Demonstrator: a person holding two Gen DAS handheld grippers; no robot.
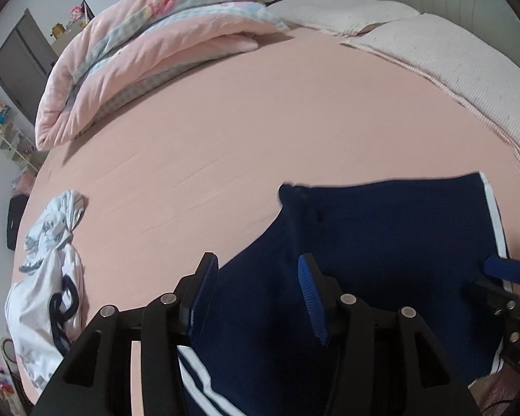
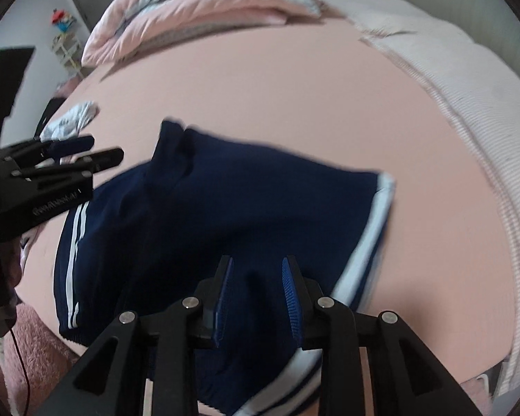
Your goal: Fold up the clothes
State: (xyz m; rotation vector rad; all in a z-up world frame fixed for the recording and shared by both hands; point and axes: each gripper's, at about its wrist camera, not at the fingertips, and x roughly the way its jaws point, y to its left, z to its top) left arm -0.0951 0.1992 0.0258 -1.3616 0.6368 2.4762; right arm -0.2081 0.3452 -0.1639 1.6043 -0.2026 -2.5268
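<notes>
Navy shorts with white side stripes lie on the pink bed sheet, folded over so one leg covers the other; they also show in the right wrist view. My left gripper is open, its fingers just above the shorts' left part. My right gripper is open over the shorts' near edge, with nothing between its pads. The right gripper shows at the far right of the left wrist view. The left gripper shows at the left of the right wrist view.
A crumpled white and light-blue garment lies at the bed's left edge. A folded pink quilt lies at the far left, and cream pillows at the far right. A pink fluffy fabric lies by the near edge.
</notes>
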